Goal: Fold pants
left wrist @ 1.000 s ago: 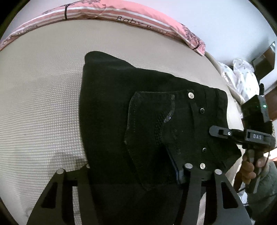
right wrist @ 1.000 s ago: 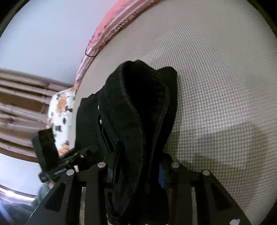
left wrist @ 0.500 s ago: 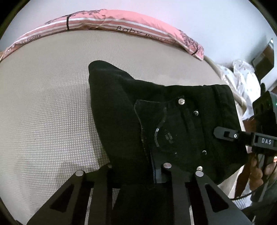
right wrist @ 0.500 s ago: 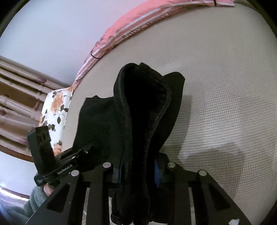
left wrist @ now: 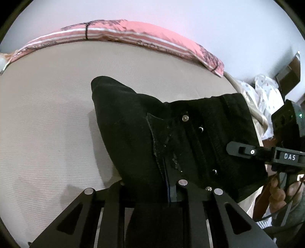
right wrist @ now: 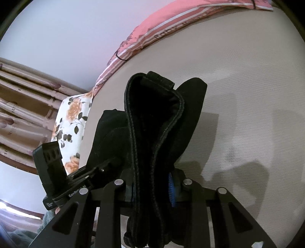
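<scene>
Soft, even indoor light with a faint pink-violet cast on the wall (left wrist: 190, 17). Black pants (left wrist: 144, 129) read nearly detail-free; soft shadows fall on the beige mattress (right wrist: 247, 133). Strong fisheye bending, dark corner vignette. Slight overall softness, no glare.

Two close wrist fisheyes angled down, sharing pants (left wrist: 171, 137), bed (left wrist: 47, 124)
</scene>
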Demonstrator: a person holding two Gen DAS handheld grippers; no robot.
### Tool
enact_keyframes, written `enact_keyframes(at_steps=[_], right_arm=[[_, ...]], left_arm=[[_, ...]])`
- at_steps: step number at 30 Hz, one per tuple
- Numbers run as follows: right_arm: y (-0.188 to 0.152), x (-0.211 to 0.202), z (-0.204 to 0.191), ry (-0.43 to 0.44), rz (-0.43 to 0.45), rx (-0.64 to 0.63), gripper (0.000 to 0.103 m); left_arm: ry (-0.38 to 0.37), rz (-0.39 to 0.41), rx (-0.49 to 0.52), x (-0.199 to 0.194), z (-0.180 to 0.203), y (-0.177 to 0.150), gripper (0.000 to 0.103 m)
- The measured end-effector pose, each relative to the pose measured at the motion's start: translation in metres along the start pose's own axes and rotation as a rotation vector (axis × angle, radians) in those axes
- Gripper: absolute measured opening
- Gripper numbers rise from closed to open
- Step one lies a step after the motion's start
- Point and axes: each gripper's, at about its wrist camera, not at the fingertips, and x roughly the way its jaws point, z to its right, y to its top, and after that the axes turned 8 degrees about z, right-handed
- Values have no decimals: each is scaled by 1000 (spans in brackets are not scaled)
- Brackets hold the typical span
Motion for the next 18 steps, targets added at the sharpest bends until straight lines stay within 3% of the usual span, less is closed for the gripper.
enact_keyframes(at_steps=[18], right_arm=[[79,76,-35,94,-4,-47,25]], left_arm=[[83,87,-35,11,-63,81,18]])
